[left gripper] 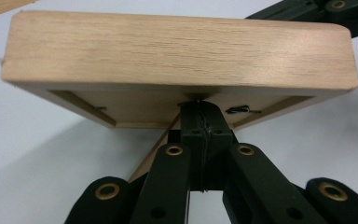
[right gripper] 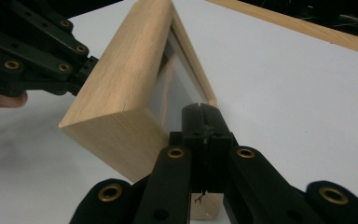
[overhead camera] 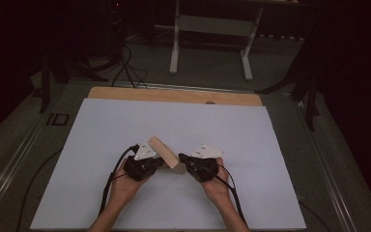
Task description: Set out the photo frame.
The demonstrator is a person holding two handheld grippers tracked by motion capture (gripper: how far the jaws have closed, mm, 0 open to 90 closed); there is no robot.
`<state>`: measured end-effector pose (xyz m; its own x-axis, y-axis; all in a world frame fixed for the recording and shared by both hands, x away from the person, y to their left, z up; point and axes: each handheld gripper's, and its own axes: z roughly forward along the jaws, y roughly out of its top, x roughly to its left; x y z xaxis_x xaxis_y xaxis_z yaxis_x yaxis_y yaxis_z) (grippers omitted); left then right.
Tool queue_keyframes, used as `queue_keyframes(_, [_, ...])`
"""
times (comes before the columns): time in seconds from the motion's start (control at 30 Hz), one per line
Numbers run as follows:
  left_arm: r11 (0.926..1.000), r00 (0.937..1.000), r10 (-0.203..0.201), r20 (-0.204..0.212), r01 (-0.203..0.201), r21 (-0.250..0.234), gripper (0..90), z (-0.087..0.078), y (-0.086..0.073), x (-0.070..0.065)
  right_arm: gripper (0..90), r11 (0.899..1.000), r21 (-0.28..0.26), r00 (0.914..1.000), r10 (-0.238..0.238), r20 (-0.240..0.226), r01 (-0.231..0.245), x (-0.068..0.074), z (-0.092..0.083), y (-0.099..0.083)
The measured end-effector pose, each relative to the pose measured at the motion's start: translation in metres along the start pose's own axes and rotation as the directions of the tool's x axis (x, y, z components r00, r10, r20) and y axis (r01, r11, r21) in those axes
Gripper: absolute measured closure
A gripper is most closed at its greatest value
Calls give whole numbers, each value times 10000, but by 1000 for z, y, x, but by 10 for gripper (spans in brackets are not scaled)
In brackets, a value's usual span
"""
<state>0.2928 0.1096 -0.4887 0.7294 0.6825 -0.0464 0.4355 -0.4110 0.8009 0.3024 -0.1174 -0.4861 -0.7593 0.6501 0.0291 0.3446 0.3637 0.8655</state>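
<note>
**Wooden frame between two closed grippers, mid-table**

Wooden frame [overhead camera: 165,153]: high view. It stands tilted on the white sheet [overhead camera: 125,125] that covers the table [overhead camera: 174,95], near the middle of the sheet's near half. Left gripper [overhead camera: 162,163] meets it from the left, right gripper [overhead camera: 181,158] from the right; each is carried in a hand entering from the bottom edge. Grey three-cornered plates sit on top of both grippers. Cables trail back along the forearms. Beyond the table, white stand legs [overhead camera: 176,43] on a dark floor.

Left gripper view. Frame [left gripper: 177,51] seen from its back side: broad wood edge on top, recessed back panel [left gripper: 144,105] beneath. Left gripper [left gripper: 200,109] jaws pressed together, tips right at the lower rim of the frame; whether they pinch anything there, cannot tell. Other gripper at top right.

Right gripper view. Frame [right gripper: 130,84] leaning, pale glazed front [right gripper: 175,88] facing right. Right gripper [right gripper: 200,109] jaws closed tight, tips against the frame's front lower edge; grip uncertain. Left gripper [right gripper: 86,63] touches the frame's far side.
</note>
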Motion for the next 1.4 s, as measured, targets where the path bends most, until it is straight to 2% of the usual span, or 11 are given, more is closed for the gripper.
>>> queue_keyframes(0.37, [9997, 9999, 102, 73, -103, 212, 895, 6, 0, -1, 899, 9999, 37, 9999, -105, -92, 106, 4, -1, 0])
queue_keyframes(0.9, [9997, 9999, 45, 162, -49, 230, 895, 10, 1, 0, 899, 9998, 79, 9997, -197, -131, 198, 7, -1, 0])
queue_keyframes(1.4, [9997, 10000, 34, 71, -36, 225, 895, 13, 2, 2, 899, 9994, 124, 9992, -319, -249, 322, 11, -2, 0])
